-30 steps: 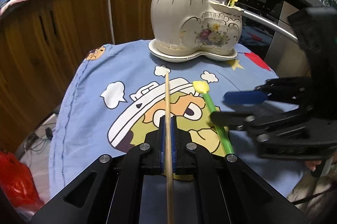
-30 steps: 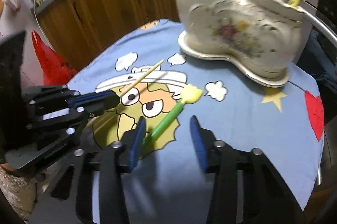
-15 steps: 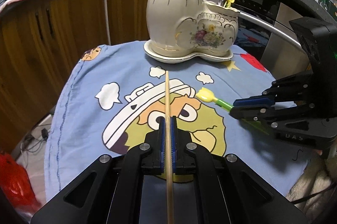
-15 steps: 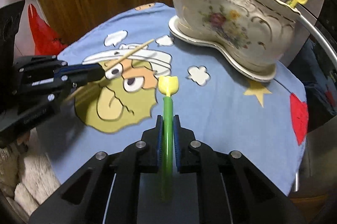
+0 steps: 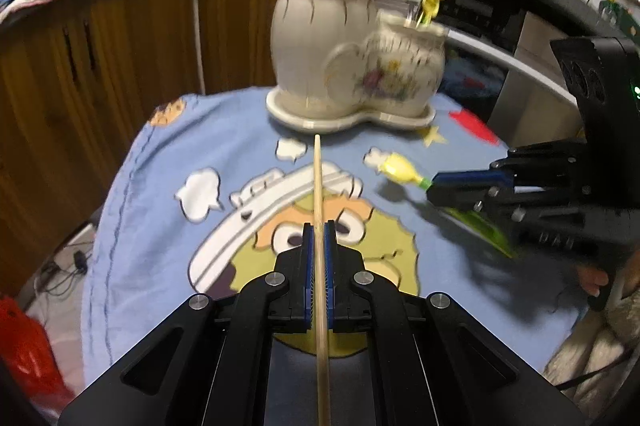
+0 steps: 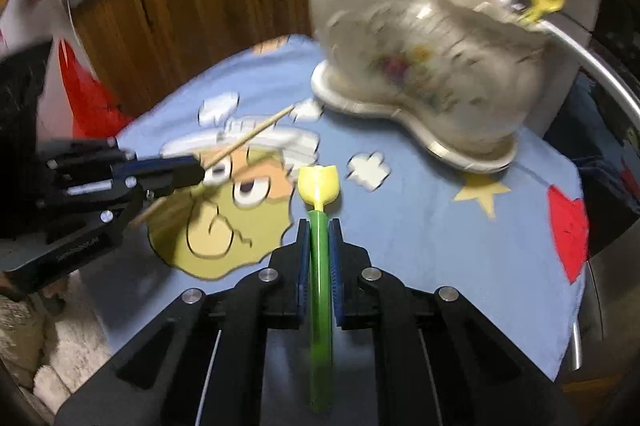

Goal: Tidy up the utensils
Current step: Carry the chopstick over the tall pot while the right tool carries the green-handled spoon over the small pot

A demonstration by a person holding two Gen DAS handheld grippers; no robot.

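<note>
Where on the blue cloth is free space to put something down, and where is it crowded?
Free: the blue cloth left of the chopstick, toward its edge by the wooden cabinets; also the patch around the star and red shape, right of the green utensil. Crowded: the far end, under the ceramic holder, and the middle, where left gripper and right gripper hold utensils.

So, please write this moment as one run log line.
left gripper: shut on chopstick | right gripper: just closed on green utensil | ceramic holder: not reached

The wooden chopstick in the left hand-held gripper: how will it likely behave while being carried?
The chopstick looks straight and thin, so probably stiff and light. The left hand-held gripper clamps it partway along with much length ahead, so it may pivot if its tip bumps the ceramic holder.
</note>
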